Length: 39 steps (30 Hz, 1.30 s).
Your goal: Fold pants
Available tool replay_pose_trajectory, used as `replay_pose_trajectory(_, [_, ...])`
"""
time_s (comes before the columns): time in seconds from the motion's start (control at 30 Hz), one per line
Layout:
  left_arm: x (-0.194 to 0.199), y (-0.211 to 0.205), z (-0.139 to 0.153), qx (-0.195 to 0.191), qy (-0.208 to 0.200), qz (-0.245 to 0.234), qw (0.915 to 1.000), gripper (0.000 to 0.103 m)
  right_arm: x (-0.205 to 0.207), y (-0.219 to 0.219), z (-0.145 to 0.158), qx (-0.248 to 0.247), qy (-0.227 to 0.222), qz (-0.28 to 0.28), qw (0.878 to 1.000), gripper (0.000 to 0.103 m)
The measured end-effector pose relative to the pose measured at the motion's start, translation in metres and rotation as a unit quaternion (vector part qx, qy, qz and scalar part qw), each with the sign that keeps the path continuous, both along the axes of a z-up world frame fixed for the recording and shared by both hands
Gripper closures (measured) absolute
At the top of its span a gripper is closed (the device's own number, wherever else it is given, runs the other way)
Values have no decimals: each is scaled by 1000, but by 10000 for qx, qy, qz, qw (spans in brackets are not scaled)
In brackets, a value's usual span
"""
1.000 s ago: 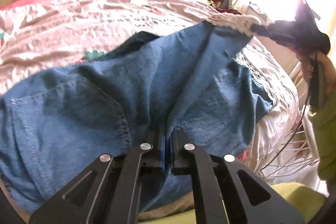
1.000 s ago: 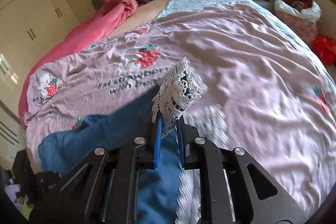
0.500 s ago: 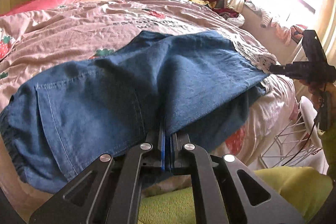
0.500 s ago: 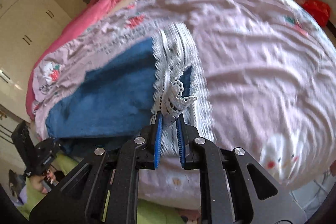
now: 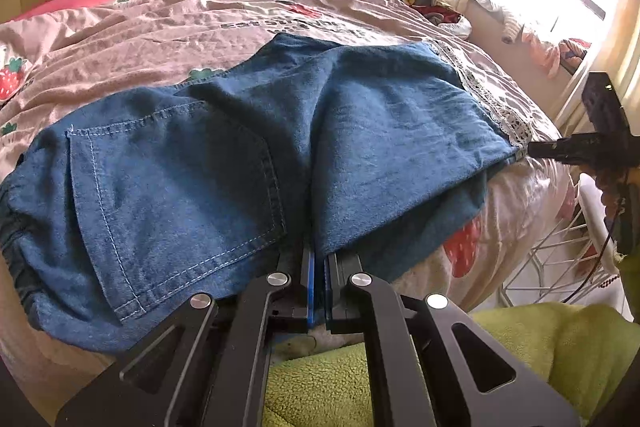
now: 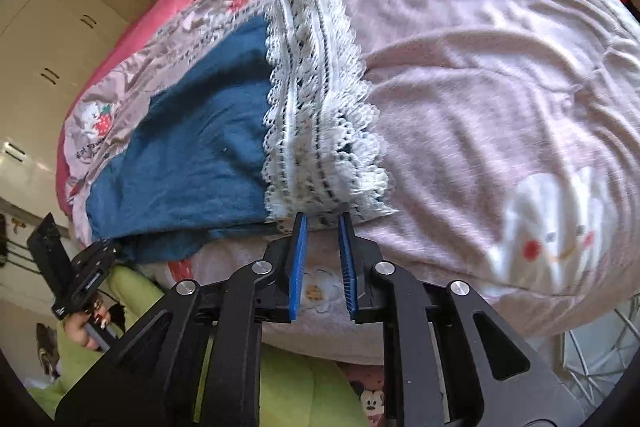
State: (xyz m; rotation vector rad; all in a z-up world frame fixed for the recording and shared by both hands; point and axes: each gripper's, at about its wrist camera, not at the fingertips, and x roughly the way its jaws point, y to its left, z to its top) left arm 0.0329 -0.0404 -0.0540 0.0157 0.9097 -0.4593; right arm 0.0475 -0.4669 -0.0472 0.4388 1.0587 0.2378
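Now the right tool [image 6: 323, 223] is letting go: its jaws have just been opening and are standing narrowly apart, with the lace hem [image 6: 316, 131] lying just past the tips, no longer pinched. Compared with a second ago, the raised leg is lying flat over the other, so the lengthwise fold is looking done. The left tool [image 5: 319, 259] is clamping the pants [image 5: 248, 163] at the near edge; they are spreading across the bed [image 5: 168, 31].

Bed [image 5: 132, 39], pink strawberry cover; blue pants [image 5: 248, 163] spread flat.
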Motion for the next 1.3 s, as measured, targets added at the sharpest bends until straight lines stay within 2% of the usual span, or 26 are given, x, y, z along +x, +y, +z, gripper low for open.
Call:
replay_pose_trajectory(0.03, [0,0,0,15,-10,-3,10000,100,-1,-6,4,-3,-98,-108,9999,72])
replay_pose_trajectory(0.1, [0,-1,0,22,-15,9,10000,101,1,-18,7,78,-230,-284,9993,64])
replay_pose_trajectory(0.33, [-5,-4,1,81,-39,8,10000,101,22,-12,-19,266,-86,-2,9996,52])
replay_pose_trajectory(0.37, [-6,-4,1,85,-50,7,10000,101,24,-11,-21,263,-129,16,9996,53])
replay_pose_trajectory(0.43, [-7,-5,1,90,-48,-7,9999,101,26,-8,-23,266,-221,185,9992,85])
replay_pose_trajectory(0.53, [-9,-6,4,101,-59,-47,9999,101,21,-9,-13,221,-340,371,9985,92])
replay_pose_trajectory(0.67, [-17,-10,8,114,-105,-196,9997,99,12,-14,7,-197,-554,465,9972,93])
replay_pose_trajectory(0.73, [-17,-12,5,168,-59,-237,9996,97,14,-15,0,-453,-428,442,9971,92])
replay_pose_trajectory(0.9, [-13,-10,-8,260,162,-159,9994,97,19,-15,-20,-430,-220,334,9983,90])
replay_pose_trajectory(0.97, [-14,-10,-8,267,150,-174,9994,97,18,-14,-18,-488,-213,399,9978,87])
replay_pose_trajectory(1.03, [-13,-8,-9,212,179,-149,9995,96,16,-16,-13,-572,-212,391,9974,78])
replay_pose_trajectory(1.13, [-15,-4,-6,169,217,-144,9995,89,12,-21,3,-740,-367,191,9964,62])
replay_pose_trajectory(1.2, [-20,1,1,79,198,-104,9997,79,10,-24,16,-950,-558,68,9939,58])
replay_pose_trajectory(1.27, [-24,10,9,11,128,18,9999,57,8,-23,29,-1028,-779,47,9916,56])
replay_pose_trajectory(1.3, [-28,19,17,-67,41,132,9999,56,8,-19,34,-1065,-873,52,9905,52])
